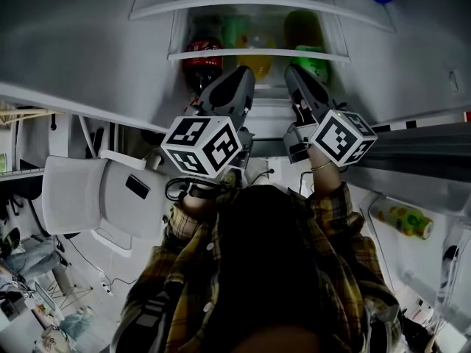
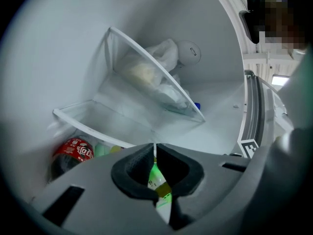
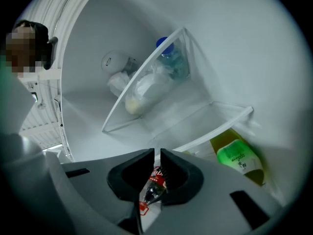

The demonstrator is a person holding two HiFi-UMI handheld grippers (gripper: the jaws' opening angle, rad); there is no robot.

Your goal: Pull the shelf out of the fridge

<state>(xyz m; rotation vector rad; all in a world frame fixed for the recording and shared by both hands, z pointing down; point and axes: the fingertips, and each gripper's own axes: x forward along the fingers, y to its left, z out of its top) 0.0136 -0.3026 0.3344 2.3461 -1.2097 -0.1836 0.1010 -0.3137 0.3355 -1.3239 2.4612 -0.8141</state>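
Left claw (image 2: 155,148) is pressed together, with only a hairline slit between its pads and nothing pinched there. Right claw (image 3: 157,153) stands the same, pads all but touching, on nothing. Both are rolled over, so the fridge (image 2: 63,58) looks tilted in each gripper view.

In the head view the two claws reach side by side into the open fridge. Their tips are just short of the shelf (image 1: 257,53), and I cannot tell whether either tip touches its front rail. The shelf sits in the fridge, its white rail running from wall to wall.

Under it stand a cola bottle (image 1: 203,61) at the left, a yellow item (image 1: 255,63) in the middle and a green bottle (image 1: 312,61) at the right. The cola bottle shows through the hollow behind the right claw's pads, and the green bottle through the left's.

Above, the top shelf (image 1: 257,2) carries pale bags (image 2: 146,75) and a bottle with a blue cap (image 3: 165,44). Plaid sleeves (image 1: 331,204) lead to both hands. A door bottle (image 1: 403,221) sits in the door rack at lower right, and a white chair (image 1: 73,193) stands at the left
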